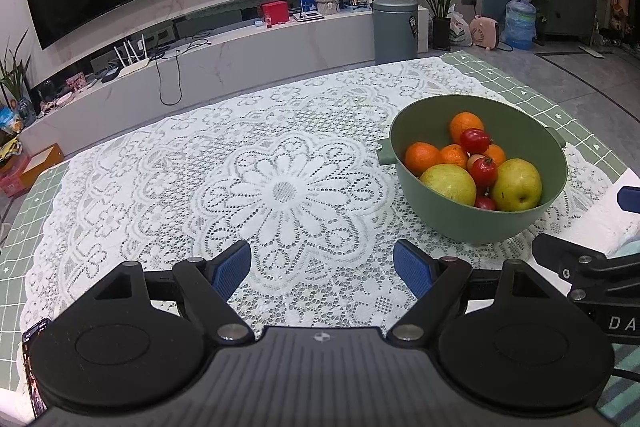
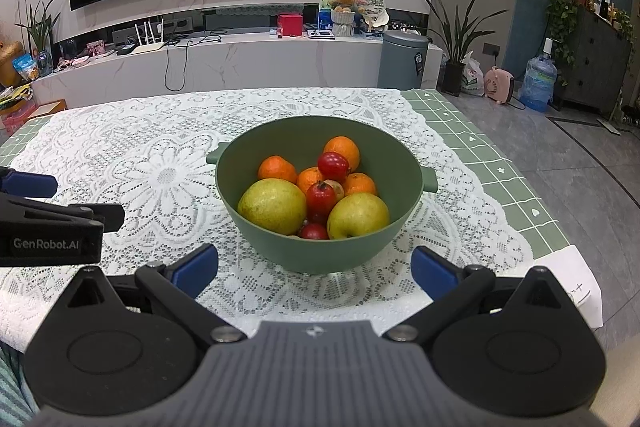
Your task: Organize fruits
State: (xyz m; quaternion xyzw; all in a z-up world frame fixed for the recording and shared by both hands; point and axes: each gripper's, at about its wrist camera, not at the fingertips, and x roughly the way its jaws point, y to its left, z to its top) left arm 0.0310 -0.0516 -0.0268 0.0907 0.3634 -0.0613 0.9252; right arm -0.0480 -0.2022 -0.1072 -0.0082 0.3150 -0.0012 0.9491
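Note:
A green bowl (image 2: 320, 251) stands on the white lace cloth (image 1: 280, 187), holding two yellow-green pears (image 2: 272, 205), several oranges (image 2: 342, 151) and several small red fruits (image 2: 333, 166). In the left wrist view the same bowl (image 1: 480, 223) sits to the right of centre. My right gripper (image 2: 314, 269) is open just in front of the bowl, its blue pads (image 2: 196, 269) spread wider than the bowl's base. My left gripper (image 1: 322, 269) is open over bare lace, left of the bowl, with nothing between its fingers.
The table carries a green checked mat (image 2: 500, 163) under the lace. A white paper sheet (image 2: 576, 279) lies at the right edge. A phone (image 1: 34, 367) lies near the left front edge. Beyond stand a TV console (image 2: 240, 59) and a grey bin (image 2: 404, 59).

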